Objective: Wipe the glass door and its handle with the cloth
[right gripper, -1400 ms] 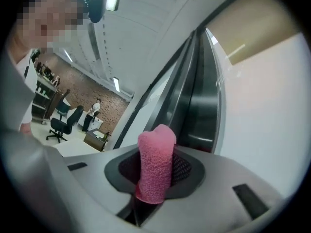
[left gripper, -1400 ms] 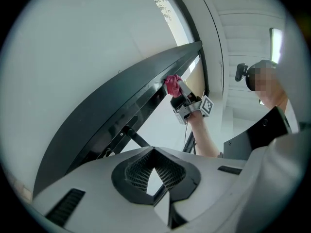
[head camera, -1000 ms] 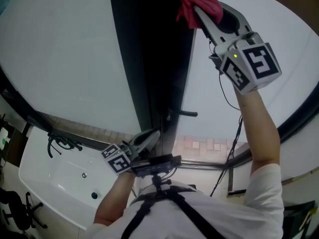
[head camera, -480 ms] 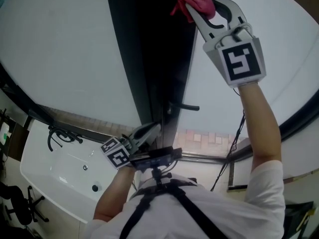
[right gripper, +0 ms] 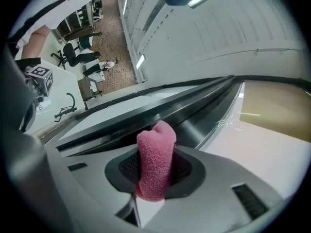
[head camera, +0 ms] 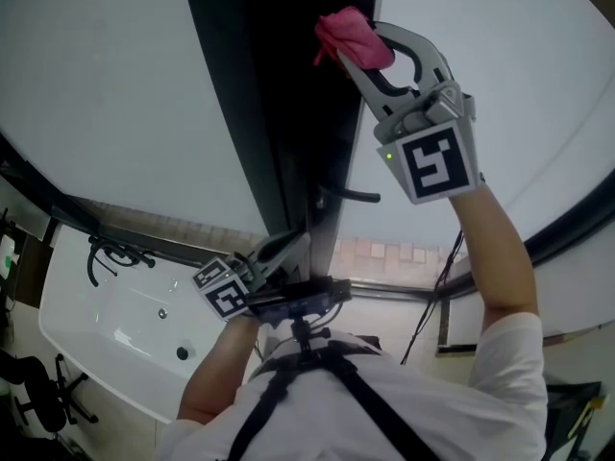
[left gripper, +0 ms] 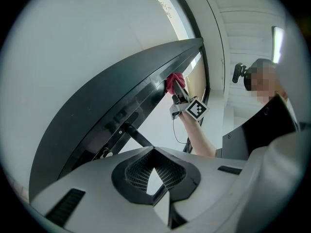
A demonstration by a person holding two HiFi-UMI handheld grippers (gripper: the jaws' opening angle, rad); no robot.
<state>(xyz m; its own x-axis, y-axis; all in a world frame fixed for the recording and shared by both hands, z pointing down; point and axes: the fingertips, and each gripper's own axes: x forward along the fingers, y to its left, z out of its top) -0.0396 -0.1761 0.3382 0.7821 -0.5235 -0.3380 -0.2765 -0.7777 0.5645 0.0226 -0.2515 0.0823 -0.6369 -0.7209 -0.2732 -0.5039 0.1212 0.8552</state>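
Observation:
A pink cloth (head camera: pixel 346 35) is pinched in my right gripper (head camera: pixel 354 48), raised high and pressed against the dark door frame (head camera: pixel 288 113) beside the frosted glass (head camera: pixel 452 27). In the right gripper view the cloth (right gripper: pixel 156 159) stands up between the shut jaws, over the frame (right gripper: pixel 194 115). The black door handle (head camera: pixel 351 196) juts out lower down. My left gripper (head camera: pixel 286 250) is held low near the frame below the handle, shut and empty. In the left gripper view the handle (left gripper: pixel 136 135) lies just beyond its tips, and the cloth (left gripper: pixel 174 81) shows farther up.
A white basin (head camera: pixel 125 325) with a black faucet (head camera: pixel 110 267) lies at the lower left. A black office chair (head camera: pixel 38 401) stands near the bottom left corner. A thin cable (head camera: pixel 442 286) hangs down under my right arm.
My right gripper has slid left and slightly down along the dark frame with the cloth. The left gripper has stayed in place.

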